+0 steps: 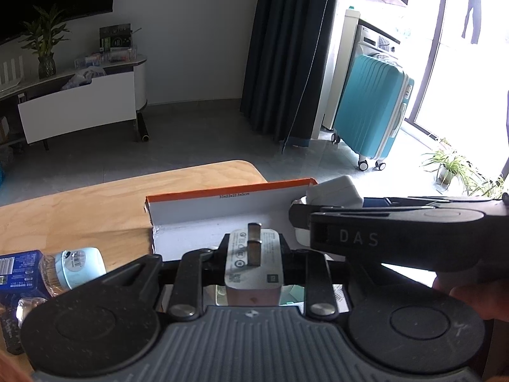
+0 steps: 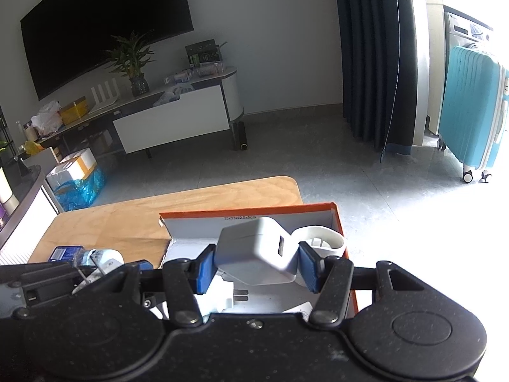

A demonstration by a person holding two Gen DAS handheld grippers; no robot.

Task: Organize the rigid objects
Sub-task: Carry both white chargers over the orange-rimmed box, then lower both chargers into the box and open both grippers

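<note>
My left gripper (image 1: 253, 254) is shut on a small white plug charger (image 1: 253, 267), its two metal prongs pointing up and away, held over the orange-edged white box (image 1: 203, 210). My right gripper (image 2: 257, 265) is shut on a larger white square charger (image 2: 254, 248) with a USB port facing me, also above the box (image 2: 334, 216). In the left wrist view the right gripper (image 1: 302, 219) reaches in from the right with that charger (image 1: 337, 191). Inside the box lie another white plug (image 2: 219, 299) and a round white object (image 2: 321, 238).
The box rests on a wooden table (image 2: 133, 222). Left of the box lie a clear bottle with a pale blue label (image 1: 74, 267) and a blue packet (image 1: 19, 267). Beyond the table edge is grey floor, with a TV stand (image 2: 171, 117) and a teal suitcase (image 1: 372, 108).
</note>
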